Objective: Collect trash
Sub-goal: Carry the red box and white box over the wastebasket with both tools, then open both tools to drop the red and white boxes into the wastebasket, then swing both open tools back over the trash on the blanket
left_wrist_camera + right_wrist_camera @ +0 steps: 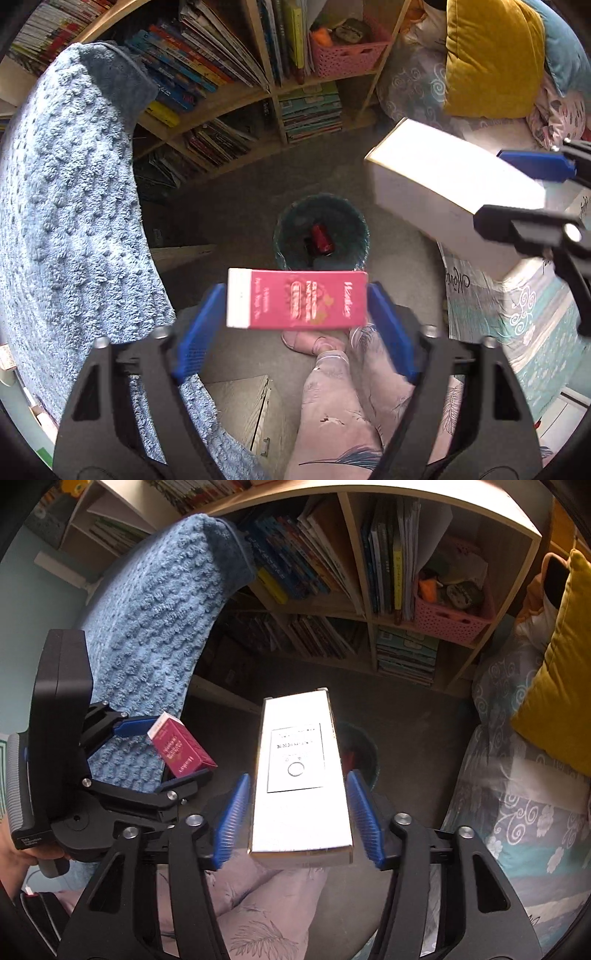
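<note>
Lettering on red box (297,299) too blurred to read.

A home, most likely a bedroom. At 12 o'clock, wooden bookshelf (266,92) packed with books, with pink basket (347,55). At 2 o'clock, mustard cushion (491,59) on patterned bedding (517,812). At 9 o'clock, blue fluffy blanket (62,206). Grey carpet floor (236,206), small trash bin (321,232) in the middle.
</note>
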Demonstrator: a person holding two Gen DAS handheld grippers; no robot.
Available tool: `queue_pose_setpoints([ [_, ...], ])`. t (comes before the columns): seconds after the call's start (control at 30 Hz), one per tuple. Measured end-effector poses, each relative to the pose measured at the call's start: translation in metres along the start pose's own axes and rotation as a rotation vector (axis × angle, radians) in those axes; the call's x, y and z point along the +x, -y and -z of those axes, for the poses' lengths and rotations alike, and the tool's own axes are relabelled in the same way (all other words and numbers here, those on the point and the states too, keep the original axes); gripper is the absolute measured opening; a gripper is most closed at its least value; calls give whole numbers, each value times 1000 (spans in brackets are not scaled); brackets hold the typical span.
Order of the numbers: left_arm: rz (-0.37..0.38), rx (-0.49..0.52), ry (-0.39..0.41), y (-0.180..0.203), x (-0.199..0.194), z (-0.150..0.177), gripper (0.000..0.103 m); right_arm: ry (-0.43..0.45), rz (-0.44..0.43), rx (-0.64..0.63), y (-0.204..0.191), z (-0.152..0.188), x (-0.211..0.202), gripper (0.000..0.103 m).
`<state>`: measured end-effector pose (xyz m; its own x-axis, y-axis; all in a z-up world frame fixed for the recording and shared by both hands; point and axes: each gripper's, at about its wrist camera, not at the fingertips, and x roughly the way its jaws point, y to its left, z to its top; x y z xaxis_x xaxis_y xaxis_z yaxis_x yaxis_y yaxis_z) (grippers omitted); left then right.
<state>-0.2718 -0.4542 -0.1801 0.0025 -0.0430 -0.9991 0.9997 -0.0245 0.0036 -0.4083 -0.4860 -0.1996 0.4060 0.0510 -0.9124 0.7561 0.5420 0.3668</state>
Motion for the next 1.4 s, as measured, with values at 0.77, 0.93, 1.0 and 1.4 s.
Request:
queue_pose_setpoints([
  [0.77, -6, -51, 64, -19, -23, 8, 94, 37, 14, 10, 3, -8, -17, 75],
  [0.93, -3, -147, 124, -48, -54, 28, 94, 50, -28, -65, -23, -19, -20, 75],
  [1.0, -18, -197, 147, -63, -66, 39, 94, 48, -45, -119, -40, -26, -18, 75],
  [1.4, -177, -684, 191, -198, -115, 180, 96, 39, -184, -530, -200, -76, -5, 88],
])
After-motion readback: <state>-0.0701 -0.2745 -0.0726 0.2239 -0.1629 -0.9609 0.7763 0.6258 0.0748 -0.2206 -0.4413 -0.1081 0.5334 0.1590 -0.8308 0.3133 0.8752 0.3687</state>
